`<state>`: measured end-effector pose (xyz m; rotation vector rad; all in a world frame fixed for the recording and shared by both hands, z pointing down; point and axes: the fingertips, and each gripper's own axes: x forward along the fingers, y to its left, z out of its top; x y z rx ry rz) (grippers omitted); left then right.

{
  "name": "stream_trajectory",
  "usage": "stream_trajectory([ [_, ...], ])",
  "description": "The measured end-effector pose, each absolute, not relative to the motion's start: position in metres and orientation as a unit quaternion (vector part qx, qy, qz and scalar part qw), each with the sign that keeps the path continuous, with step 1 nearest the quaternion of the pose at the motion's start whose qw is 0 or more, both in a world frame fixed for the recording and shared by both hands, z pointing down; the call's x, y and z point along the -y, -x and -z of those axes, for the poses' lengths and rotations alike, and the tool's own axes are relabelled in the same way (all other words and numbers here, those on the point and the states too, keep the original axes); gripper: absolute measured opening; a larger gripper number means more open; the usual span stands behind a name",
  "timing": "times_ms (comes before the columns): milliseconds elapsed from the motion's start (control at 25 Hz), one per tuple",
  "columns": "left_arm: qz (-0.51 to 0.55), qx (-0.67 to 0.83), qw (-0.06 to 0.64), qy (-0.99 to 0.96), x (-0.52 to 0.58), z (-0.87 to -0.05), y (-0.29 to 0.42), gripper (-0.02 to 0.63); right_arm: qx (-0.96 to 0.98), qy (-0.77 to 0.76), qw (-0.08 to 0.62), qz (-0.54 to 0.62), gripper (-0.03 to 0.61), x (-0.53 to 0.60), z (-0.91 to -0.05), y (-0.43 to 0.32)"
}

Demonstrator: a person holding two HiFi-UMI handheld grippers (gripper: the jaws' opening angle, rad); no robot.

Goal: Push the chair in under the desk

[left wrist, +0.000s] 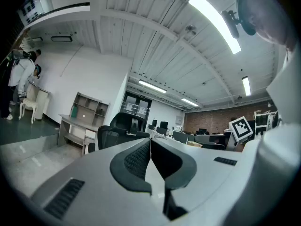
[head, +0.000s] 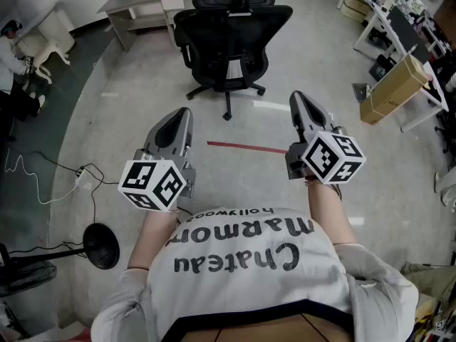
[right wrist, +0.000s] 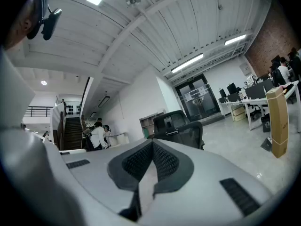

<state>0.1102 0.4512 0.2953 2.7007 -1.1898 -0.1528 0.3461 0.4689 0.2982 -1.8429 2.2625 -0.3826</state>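
Holding the left gripper point(head: 187, 114) and right gripper point(head: 298, 98) level, each claw pressed together on nothing, you point them at the black chair point(head: 229, 45), which stands well ahead, near the desk point(head: 139, 4), not under it.

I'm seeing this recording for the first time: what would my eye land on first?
The black office chair stands on open floor in front of the grey desk. Nearer, the left gripper and right gripper point toward it, both shut and empty, a red tape strip on the floor between them.
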Motion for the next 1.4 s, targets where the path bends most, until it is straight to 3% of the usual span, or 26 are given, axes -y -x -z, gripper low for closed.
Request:
stream_trajectory([
  [440,0.053,0.404,0.093,-0.909,-0.430,-0.297,-0.097,0.017,-0.762,0.629,0.094,0.122,0.008,-0.448,-0.296,-0.341],
  [960,0.066,0.405,0.089,-0.907,-0.384,-0.297,-0.067,0.017,-0.750,0.630,0.150,0.137,0.008,-0.403,-0.294,-0.337],
  [1400,0.047,0.408,0.100,-0.906,-0.336,-0.315,-0.083,0.018,-0.748,0.632,0.128,0.158,0.009,-0.356,-0.319,-0.350],
])
